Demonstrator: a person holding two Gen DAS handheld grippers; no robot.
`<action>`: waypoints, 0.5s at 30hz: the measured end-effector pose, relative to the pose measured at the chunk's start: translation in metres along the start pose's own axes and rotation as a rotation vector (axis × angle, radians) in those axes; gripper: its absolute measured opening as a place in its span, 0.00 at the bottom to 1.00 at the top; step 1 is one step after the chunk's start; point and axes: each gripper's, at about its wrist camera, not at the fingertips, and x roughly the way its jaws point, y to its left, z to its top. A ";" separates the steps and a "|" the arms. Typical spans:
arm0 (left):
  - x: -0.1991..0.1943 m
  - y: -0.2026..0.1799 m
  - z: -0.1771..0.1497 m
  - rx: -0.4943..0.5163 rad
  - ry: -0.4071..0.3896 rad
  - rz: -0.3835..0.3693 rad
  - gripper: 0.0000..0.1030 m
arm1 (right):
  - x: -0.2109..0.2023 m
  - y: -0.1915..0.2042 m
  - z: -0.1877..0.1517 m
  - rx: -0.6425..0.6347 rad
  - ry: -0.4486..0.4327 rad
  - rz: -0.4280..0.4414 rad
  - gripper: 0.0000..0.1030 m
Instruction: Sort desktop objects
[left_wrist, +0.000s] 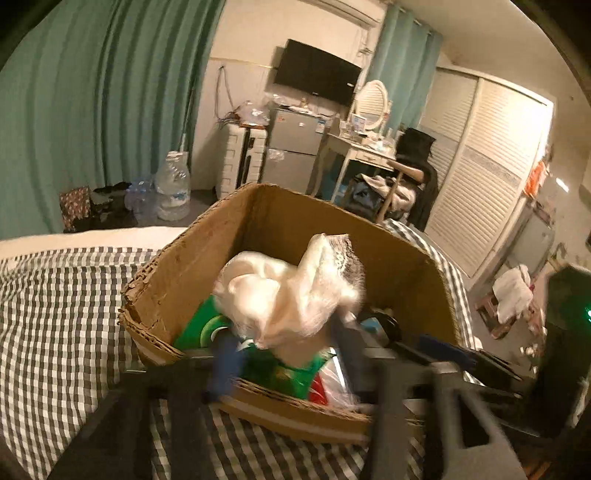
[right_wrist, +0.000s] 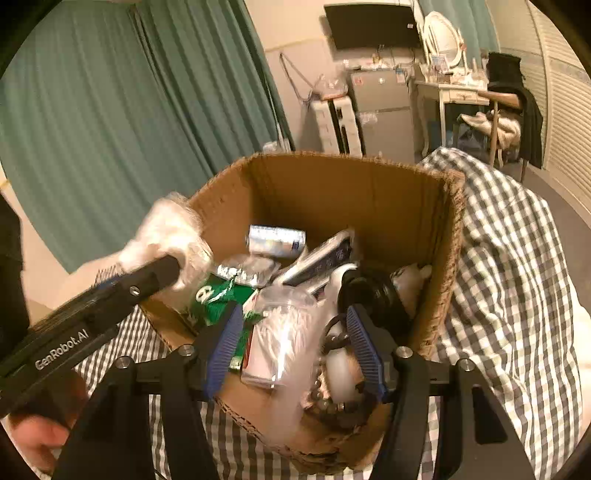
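An open cardboard box (left_wrist: 177, 273) (right_wrist: 439, 236) sits on a grey checked bedsheet (left_wrist: 62, 314). My left gripper (left_wrist: 286, 358) hangs over its near edge with the jaws wide apart. A blurred, crumpled white plastic bag (left_wrist: 288, 291) (right_wrist: 166, 232) floats loose between and above its tips, with neither pad pressing it. My right gripper (right_wrist: 295, 347) stands open over the box. A clear packet of cotton swabs (right_wrist: 284, 332) and a blurred white item with beads (right_wrist: 340, 373) lie beneath its jaws. Inside the box are a can (right_wrist: 277, 240), a green packet (right_wrist: 218, 295) (left_wrist: 199, 328) and a black round object (right_wrist: 373, 295).
A person's hand (right_wrist: 33, 432) holds the left gripper's handle at the lower left. Beyond the bed are large water bottles (left_wrist: 171, 184) on the floor, a small fridge (left_wrist: 295, 147), a dressing table (left_wrist: 365, 151) with a chair (left_wrist: 402, 184), teal curtains and a louvred wardrobe.
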 end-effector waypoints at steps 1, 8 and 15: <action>0.000 0.004 0.000 -0.021 -0.007 0.005 0.70 | -0.007 0.001 0.001 -0.006 -0.012 0.008 0.57; -0.053 0.034 -0.018 -0.103 -0.026 0.095 0.88 | -0.047 0.012 -0.010 -0.019 -0.149 0.034 0.57; -0.125 0.046 -0.071 -0.139 -0.149 0.312 1.00 | -0.054 0.043 -0.051 -0.024 -0.093 0.047 0.85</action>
